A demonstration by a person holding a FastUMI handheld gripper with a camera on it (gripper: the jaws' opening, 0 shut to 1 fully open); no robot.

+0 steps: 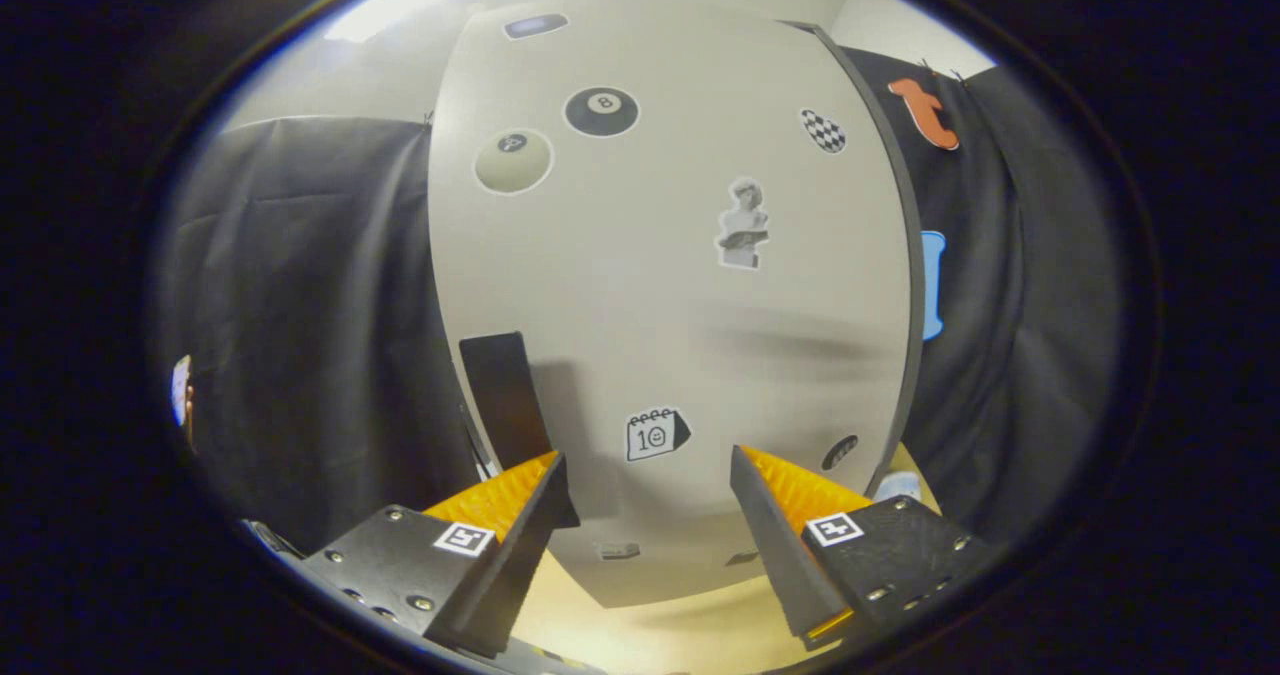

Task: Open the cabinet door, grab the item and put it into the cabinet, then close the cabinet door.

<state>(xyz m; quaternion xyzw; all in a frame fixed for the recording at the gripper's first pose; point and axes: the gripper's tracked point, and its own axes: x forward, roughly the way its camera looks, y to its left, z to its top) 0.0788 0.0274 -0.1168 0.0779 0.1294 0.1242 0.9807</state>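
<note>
A pale cabinet door (pixel 660 285) with several stickers on it stands close in front of me and looks shut. Its dark flat handle (pixel 505 400) runs down the door's left edge, just above and beyond my left finger. My gripper (pixel 645 475) is open, fingers spread wide, with nothing between them but the lower part of the door. The left fingertip (pixel 545 470) sits right below the handle; whether it touches the handle I cannot tell. The item for the cabinet is hidden from me.
The cabinet stands on a light wooden tabletop (pixel 650 635) seen under the door's bottom edge. Black cloth walls (pixel 300 335) hang on both sides of the cabinet. A small pale object (pixel 905 485) peeks out at the cabinet's right foot.
</note>
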